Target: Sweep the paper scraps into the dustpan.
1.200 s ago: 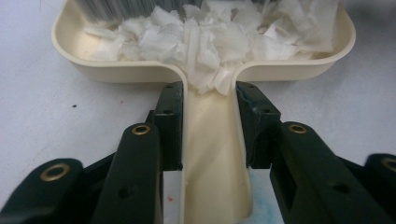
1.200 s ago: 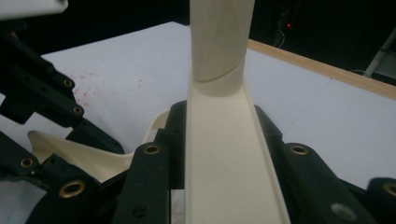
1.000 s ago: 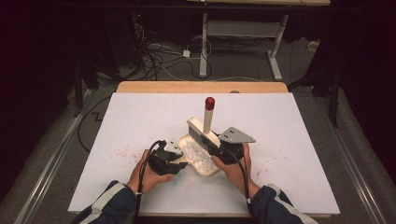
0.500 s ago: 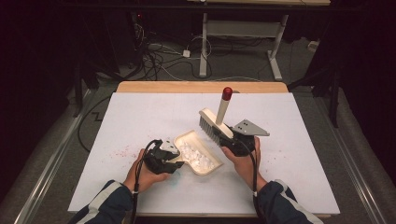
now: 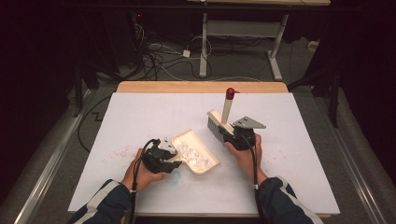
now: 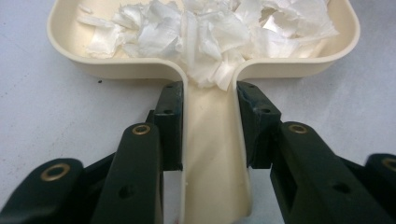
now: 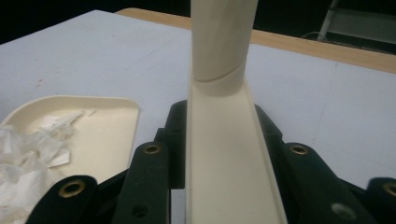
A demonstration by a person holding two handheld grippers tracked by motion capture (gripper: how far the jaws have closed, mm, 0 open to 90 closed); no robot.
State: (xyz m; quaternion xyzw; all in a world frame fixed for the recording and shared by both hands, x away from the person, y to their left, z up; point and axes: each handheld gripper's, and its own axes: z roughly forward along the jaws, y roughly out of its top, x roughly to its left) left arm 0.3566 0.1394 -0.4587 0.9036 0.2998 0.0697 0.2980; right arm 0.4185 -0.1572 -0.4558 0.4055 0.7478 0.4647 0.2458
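Observation:
A cream dustpan (image 5: 196, 150) lies on the white table (image 5: 140, 116), its pan holding white paper scraps (image 6: 210, 32). My left gripper (image 5: 169, 158) is shut on the dustpan's handle (image 6: 212, 140), one jaw on each side. My right gripper (image 5: 229, 133) is shut on a cream hand brush (image 5: 218, 122), which it holds above the table to the right of the pan. The brush's handle rises to a red tip (image 5: 229, 92). In the right gripper view the brush (image 7: 224, 140) runs up between the jaws, with the dustpan (image 7: 93, 126) at the lower left.
Faint red specks (image 5: 119, 151) mark the table left of the pan, and more lie at the right (image 5: 275, 154). A wooden strip (image 5: 201, 87) edges the table's far side. Cables (image 5: 159, 56) and desk legs (image 5: 203, 42) stand on the floor beyond.
My right gripper has carried the brush off the dustpan and to the right, and the handle now leans less steeply. The left gripper and the dustpan have stayed in place.

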